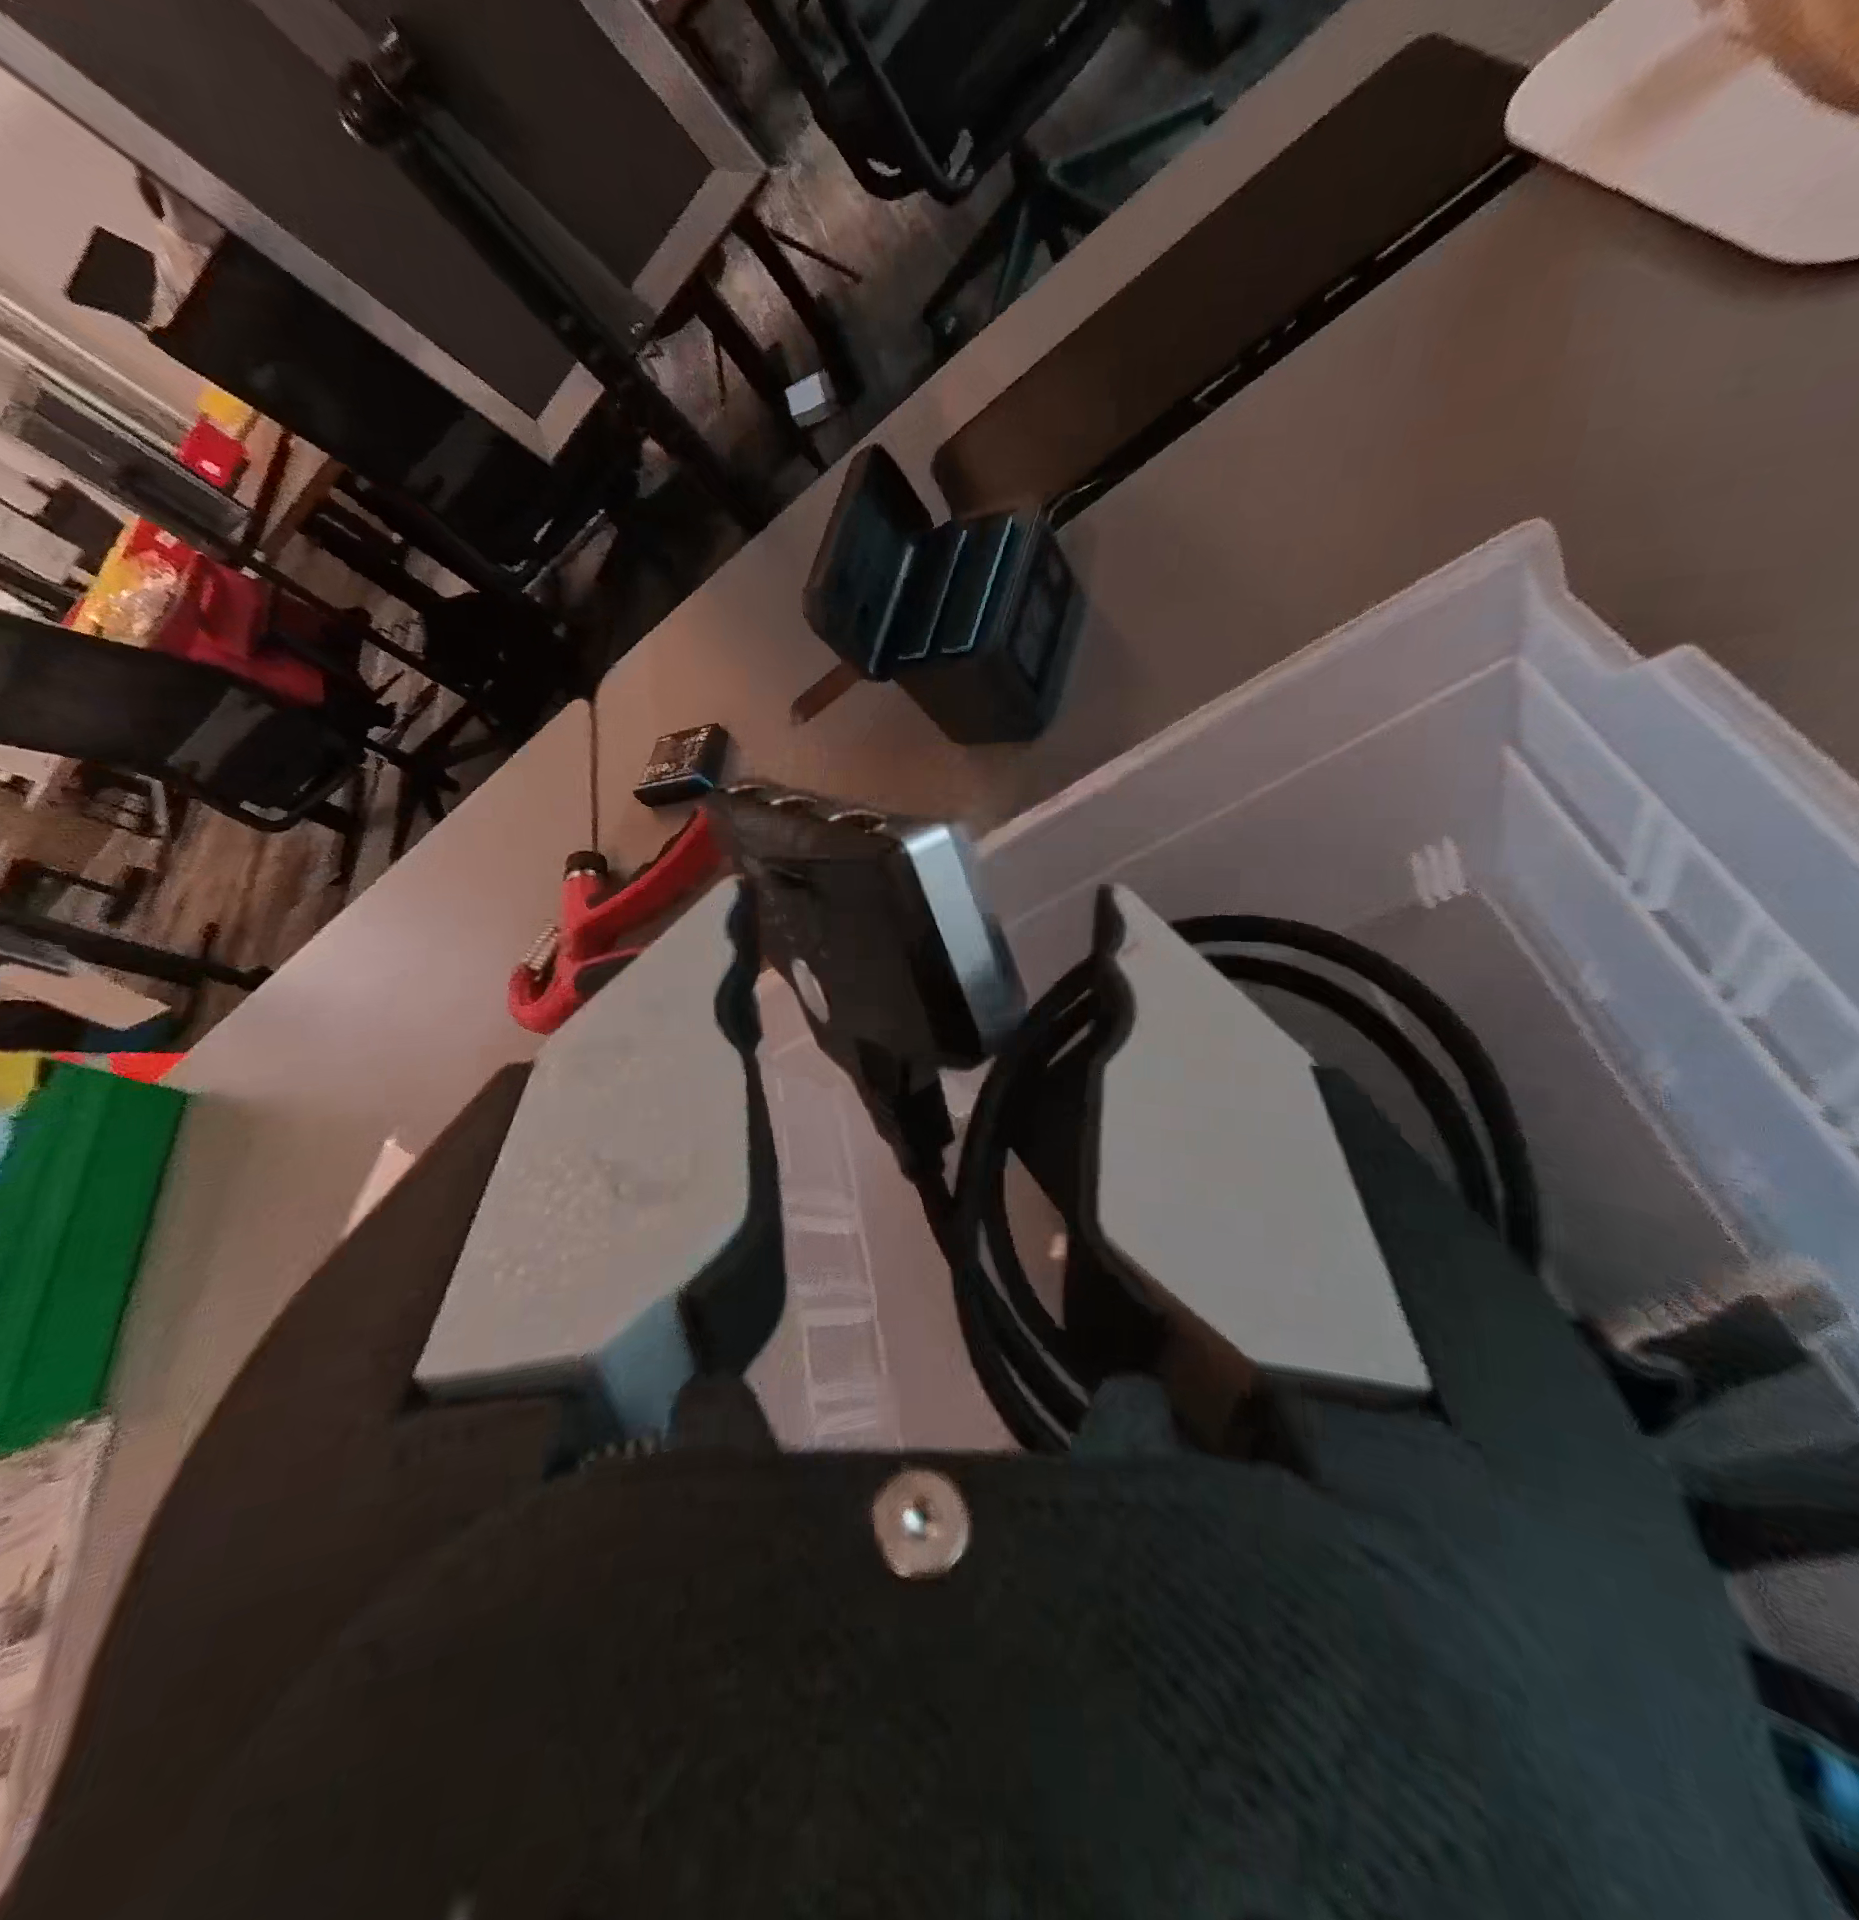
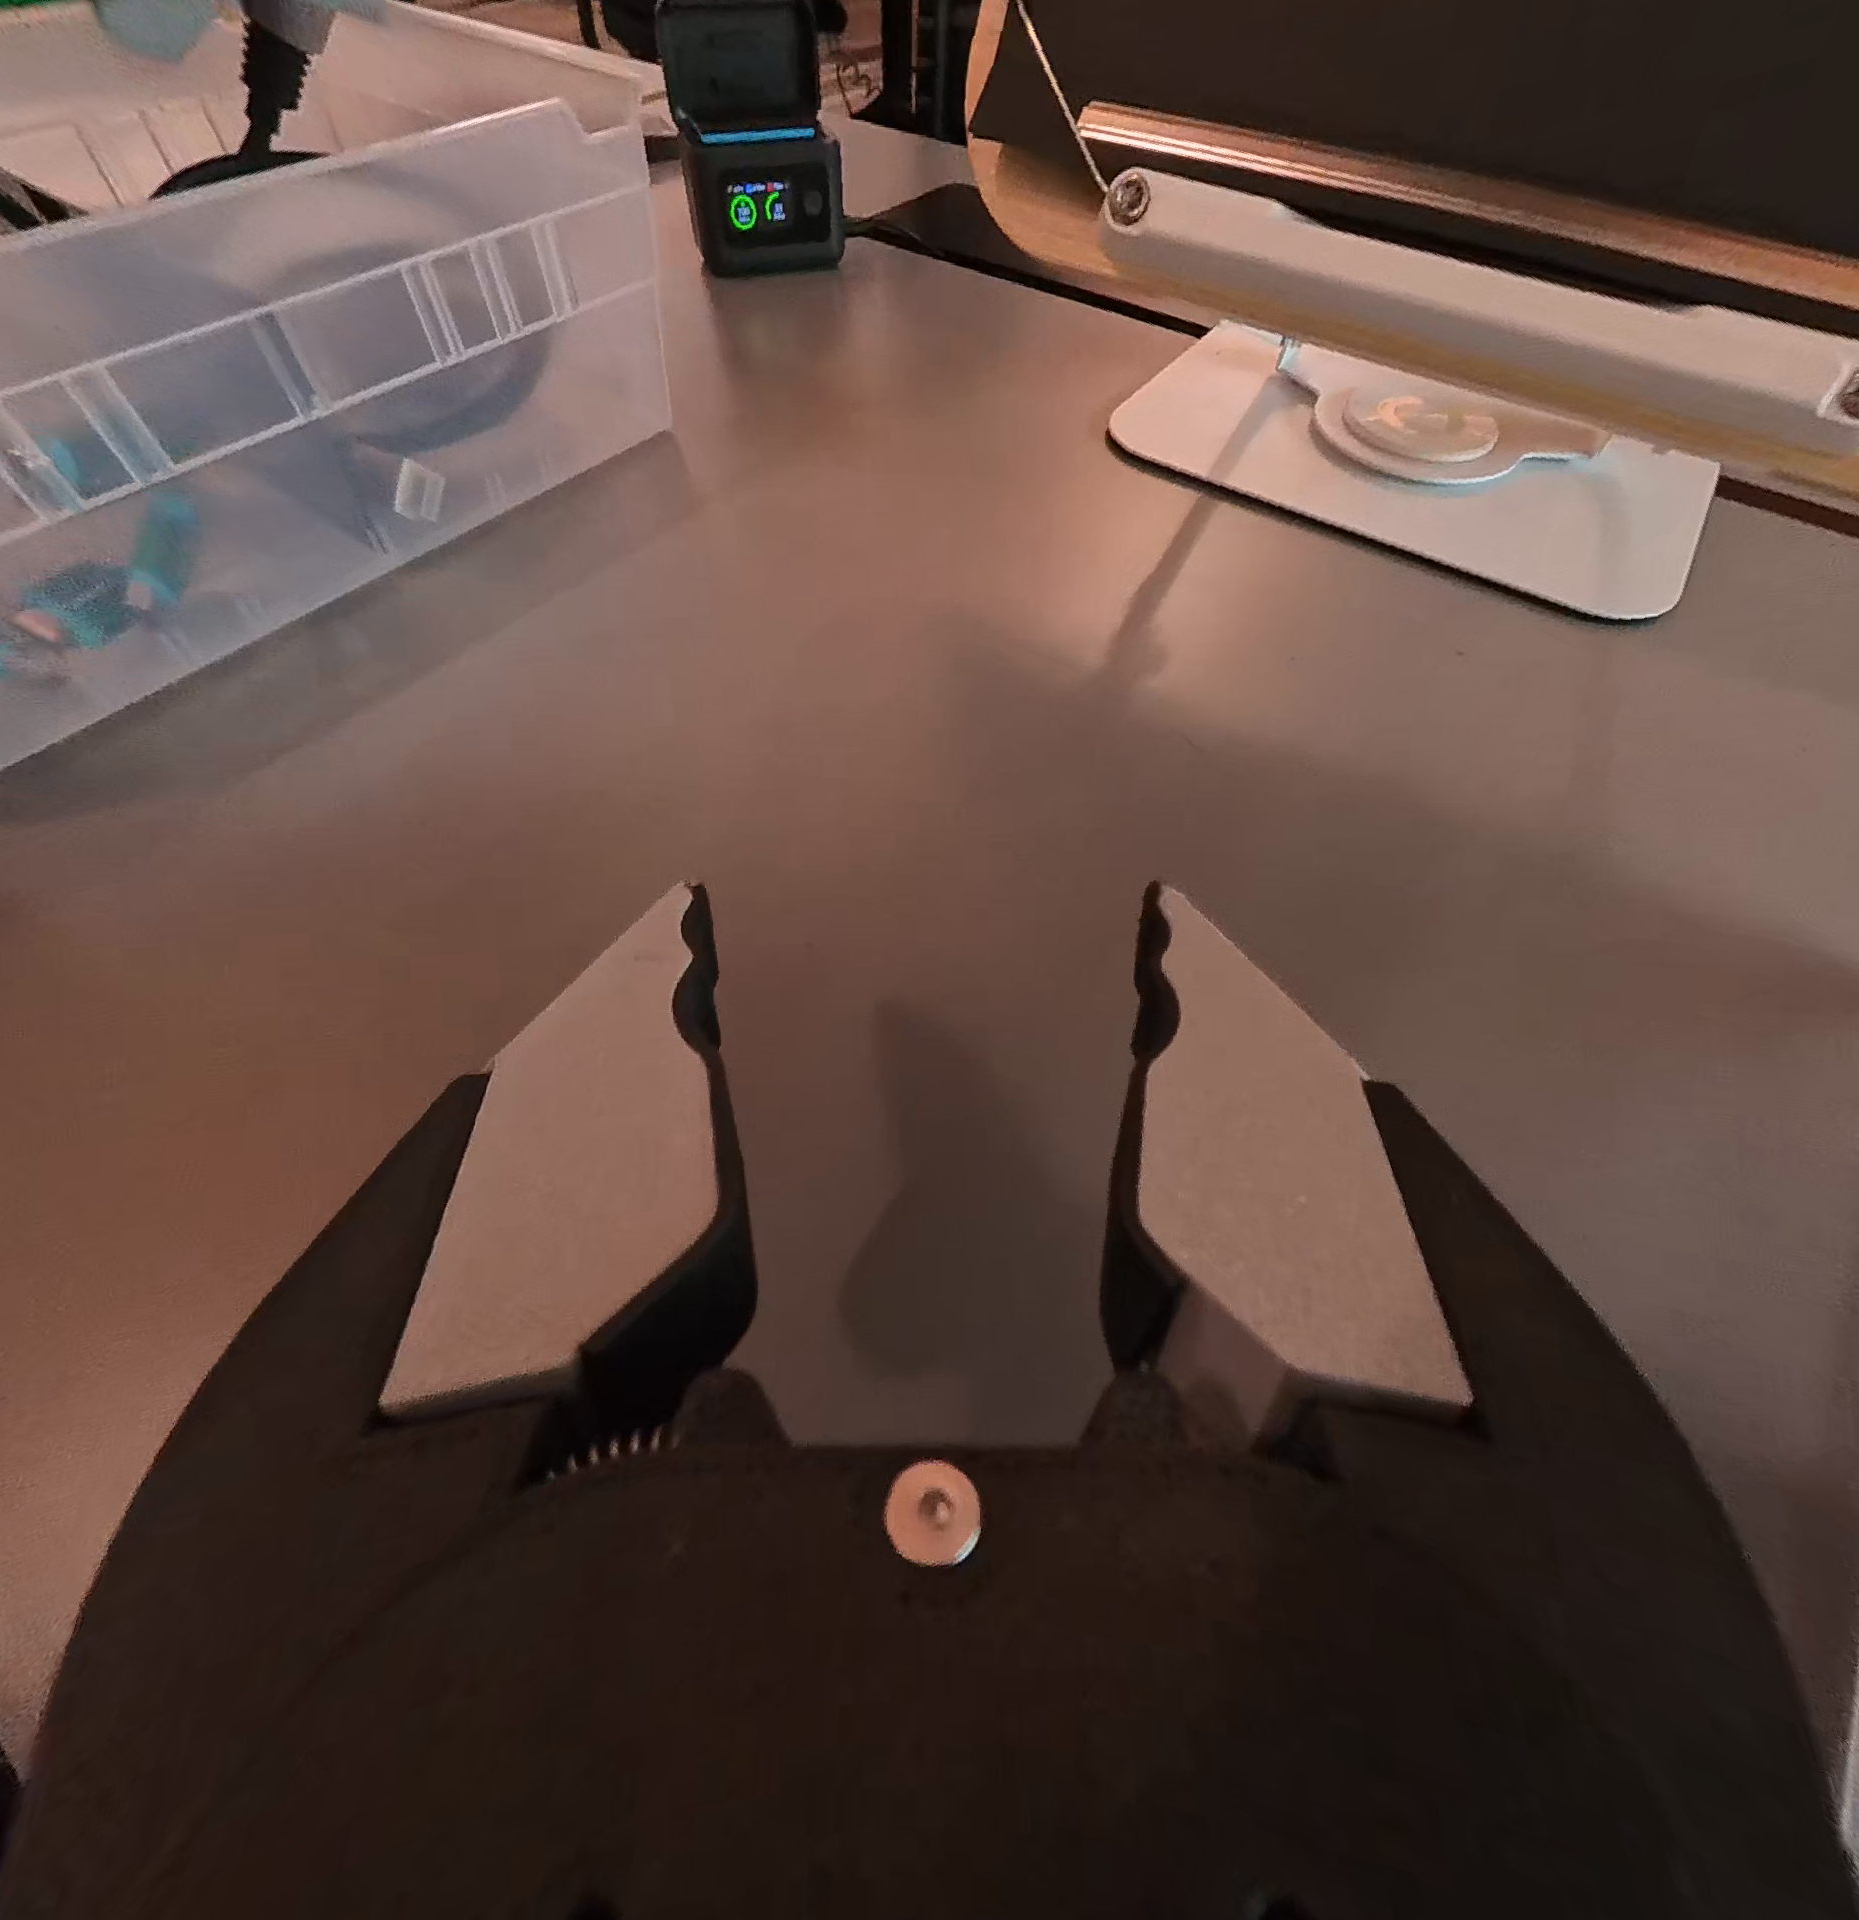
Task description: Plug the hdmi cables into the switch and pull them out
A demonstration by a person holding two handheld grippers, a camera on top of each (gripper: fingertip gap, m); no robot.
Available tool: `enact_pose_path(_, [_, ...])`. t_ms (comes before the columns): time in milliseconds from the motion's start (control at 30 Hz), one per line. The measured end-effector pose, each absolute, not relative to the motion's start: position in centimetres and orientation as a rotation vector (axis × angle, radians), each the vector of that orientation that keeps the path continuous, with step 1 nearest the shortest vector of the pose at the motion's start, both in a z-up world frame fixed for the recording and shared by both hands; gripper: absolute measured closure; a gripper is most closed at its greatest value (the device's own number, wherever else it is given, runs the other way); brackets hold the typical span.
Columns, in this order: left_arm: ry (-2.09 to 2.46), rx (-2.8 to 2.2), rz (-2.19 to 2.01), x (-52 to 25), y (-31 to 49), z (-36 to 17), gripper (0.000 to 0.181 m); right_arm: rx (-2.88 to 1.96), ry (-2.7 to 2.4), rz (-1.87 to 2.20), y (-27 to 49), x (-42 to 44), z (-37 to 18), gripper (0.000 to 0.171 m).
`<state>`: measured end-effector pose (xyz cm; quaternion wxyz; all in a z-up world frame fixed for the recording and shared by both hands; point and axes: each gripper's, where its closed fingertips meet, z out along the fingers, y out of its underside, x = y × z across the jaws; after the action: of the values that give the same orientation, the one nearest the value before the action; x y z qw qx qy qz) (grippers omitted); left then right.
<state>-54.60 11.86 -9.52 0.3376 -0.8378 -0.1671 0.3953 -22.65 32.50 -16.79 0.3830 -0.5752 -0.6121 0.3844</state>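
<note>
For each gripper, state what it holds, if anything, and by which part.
Left gripper holds the switch by its near end. Right gripper holds nothing.

left gripper (image 1: 920,925) | right gripper (image 2: 925,925) | black bodies | grey-faced fingers (image 2: 613,1122) | silver centre screw (image 2: 932,1524)

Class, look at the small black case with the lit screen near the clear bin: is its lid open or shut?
Open. The small black case has its lid tipped up behind the body; the left wrist view shows the inside exposed.
</note>
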Motion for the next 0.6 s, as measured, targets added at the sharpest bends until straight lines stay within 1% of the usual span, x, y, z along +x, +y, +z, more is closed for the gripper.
enact_pose_path(33, [-0.418,-2.186,1.119,-55.4,11.7,-9.4,0.136,-1.468,-1.571,0.984,32.4,-22.7,-16.9,0.092])
enact_pose_path(67, [-0.387,-2.19,1.197,-55.9,11.6,-9.1,0.139,-1.465,-1.58,0.985,32.2,-22.8,-16.9,0.092])
enact_pose_path(133, [-0.35,-2.173,1.331,-56.5,11.0,-8.0,0.155,-1.449,-1.59,0.98,32.0,-22.8,-16.9,0.093])
enact_pose_path(233, [-0.346,-2.164,1.285,-56.1,10.8,-6.6,0.158,-1.412,-1.598,0.954,31.7,-22.8,-16.8,0.095])
enact_pose_path(300, [-0.321,-2.123,1.291,-55.4,11.0,-4.1,0.161,-1.371,-1.589,0.947,31.5,-22.7,-16.4,0.097])
enact_pose_path(400, [-0.159,-1.986,1.437,-52.7,11.8,2.5,0.162,-1.309,-1.57,0.939,31.3,-22.4,-15.7,0.099])
enact_pose_path(500, [0.093,-1.831,1.548,-47.9,13.8,9.3,0.164,-1.298,-1.565,0.948,31.2,-22.4,-15.5,0.099])
enact_pose_path(600, [0.329,-1.697,1.532,-41.0,16.4,13.4,0.164,-1.307,-1.585,1.037,30.7,-22.2,-15.4,0.098])
